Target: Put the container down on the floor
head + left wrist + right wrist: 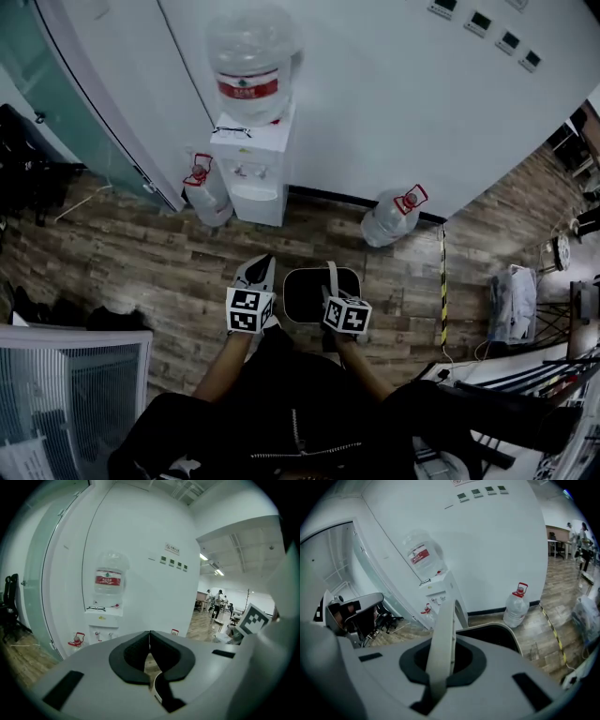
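Dark-clothed person [281, 422] fills head view's bottom edge. Ahead, the left claw [262, 265] and right claw [330, 292] flank the container [290, 286] over the wood floor [141, 244], in front of the water dispenser [251, 159]. I can't tell whether it touches the floor.

Left gripper view – left claw [149, 634] closed tip to tip, nothing in it.

Right gripper view – right claw [440, 654] clamped on the container's handle [444, 620]; container [499, 634] hangs just beyond.

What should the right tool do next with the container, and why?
Probably lower it straight down. The right tool is shut on the handle, and the container hangs above the wood floor near the water dispenser, not yet resting on it.
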The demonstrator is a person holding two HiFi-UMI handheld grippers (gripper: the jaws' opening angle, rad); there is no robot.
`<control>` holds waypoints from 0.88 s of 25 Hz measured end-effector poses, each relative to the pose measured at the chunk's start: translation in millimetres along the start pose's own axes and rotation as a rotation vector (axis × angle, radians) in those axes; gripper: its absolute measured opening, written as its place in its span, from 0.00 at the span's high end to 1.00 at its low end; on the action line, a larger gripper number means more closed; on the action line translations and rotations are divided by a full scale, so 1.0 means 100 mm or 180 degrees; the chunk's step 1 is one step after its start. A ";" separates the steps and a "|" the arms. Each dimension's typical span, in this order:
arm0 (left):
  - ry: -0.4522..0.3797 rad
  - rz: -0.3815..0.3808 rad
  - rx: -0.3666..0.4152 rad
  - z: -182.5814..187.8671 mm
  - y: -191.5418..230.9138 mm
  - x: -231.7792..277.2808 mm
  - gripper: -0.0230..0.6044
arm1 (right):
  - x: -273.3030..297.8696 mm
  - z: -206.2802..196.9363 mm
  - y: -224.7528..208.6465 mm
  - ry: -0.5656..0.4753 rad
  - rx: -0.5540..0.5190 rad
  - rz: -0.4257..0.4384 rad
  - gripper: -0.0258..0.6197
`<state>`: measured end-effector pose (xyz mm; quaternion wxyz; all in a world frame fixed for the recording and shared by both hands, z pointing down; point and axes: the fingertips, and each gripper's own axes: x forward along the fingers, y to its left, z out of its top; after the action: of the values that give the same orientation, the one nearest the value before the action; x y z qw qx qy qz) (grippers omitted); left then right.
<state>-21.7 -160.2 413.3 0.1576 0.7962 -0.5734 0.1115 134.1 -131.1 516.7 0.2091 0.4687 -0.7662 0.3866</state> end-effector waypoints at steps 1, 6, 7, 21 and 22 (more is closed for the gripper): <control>-0.0017 0.0008 -0.0021 0.03 0.09 0.04 0.94 | 0.08 0.07 0.06 0.0001 -0.0017 0.0007 0.94; 0.0000 -0.0033 -0.0037 0.14 0.50 0.20 0.94 | 0.48 0.43 0.39 -0.0007 -0.0112 0.0066 0.94; 0.0005 -0.0033 -0.0039 0.16 0.58 0.23 0.94 | 0.55 0.51 0.44 -0.0018 -0.0123 0.0081 0.94; 0.0233 0.0059 -0.0155 0.01 1.14 0.59 0.94 | 1.36 0.89 0.53 0.0298 -0.0058 0.0114 0.94; 0.0256 0.0075 -0.0161 -0.01 1.18 0.63 0.94 | 1.41 0.89 0.52 0.0325 -0.0057 0.0114 0.94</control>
<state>-113.3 -249.8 451.0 0.1992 0.7800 -0.5786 0.1309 25.4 -266.7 537.8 0.2451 0.4327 -0.7663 0.4068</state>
